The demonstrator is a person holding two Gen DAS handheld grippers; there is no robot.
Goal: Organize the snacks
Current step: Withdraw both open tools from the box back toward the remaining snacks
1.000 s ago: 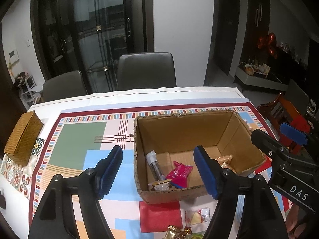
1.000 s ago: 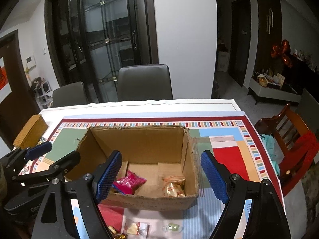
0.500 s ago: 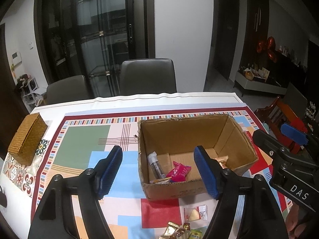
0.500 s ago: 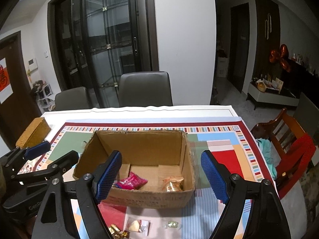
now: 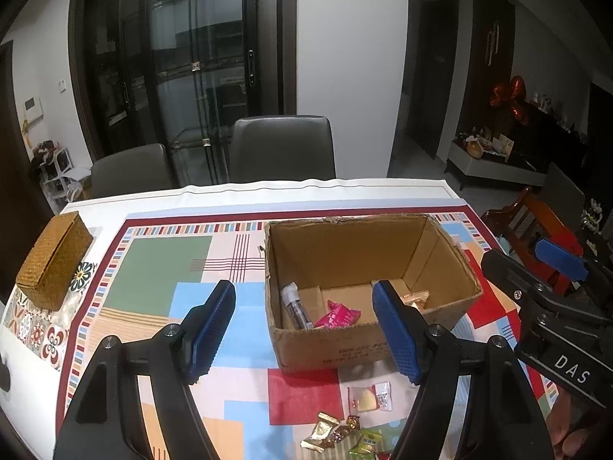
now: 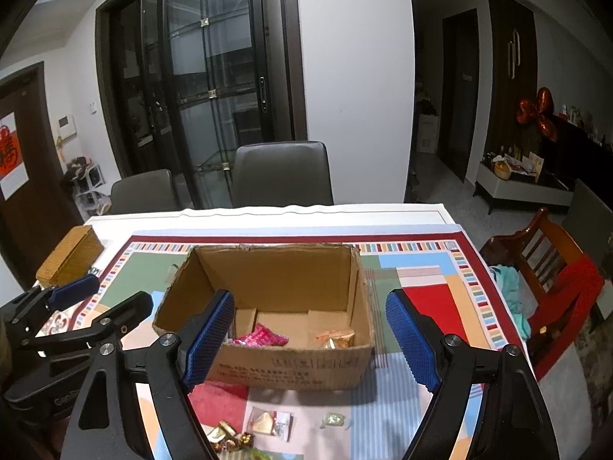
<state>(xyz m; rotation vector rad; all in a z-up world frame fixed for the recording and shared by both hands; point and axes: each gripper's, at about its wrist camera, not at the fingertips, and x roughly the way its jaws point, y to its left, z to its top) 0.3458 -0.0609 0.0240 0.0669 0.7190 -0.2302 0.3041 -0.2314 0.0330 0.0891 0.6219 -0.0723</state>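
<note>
An open cardboard box (image 5: 337, 349) (image 6: 291, 364) stands on the patterned tablecloth. Inside lie a pink packet (image 5: 337, 316) (image 6: 260, 339), a clear tube (image 5: 295, 306) and a gold-wrapped snack (image 6: 335, 339). Loose snacks lie in front of the box: a clear packet with a yellow wedge (image 5: 369, 396) (image 6: 270, 421), gold candies (image 5: 323, 431) (image 6: 226, 435), a green candy (image 5: 366, 441) and a small pale candy (image 6: 333, 419). My left gripper (image 5: 304, 331) is open and empty, above the table before the box. My right gripper (image 6: 310, 339) is open and empty, likewise.
A woven gold box (image 5: 53, 260) (image 6: 71, 255) sits at the table's left edge. Two grey chairs (image 5: 281, 147) stand behind the table, a wooden chair with red cloth (image 6: 555, 280) to the right. The table's far edge (image 6: 268, 212) is white.
Both grippers have drawn back and up from the box. More of the loose snacks in front of it have come into view. Both stay open.
</note>
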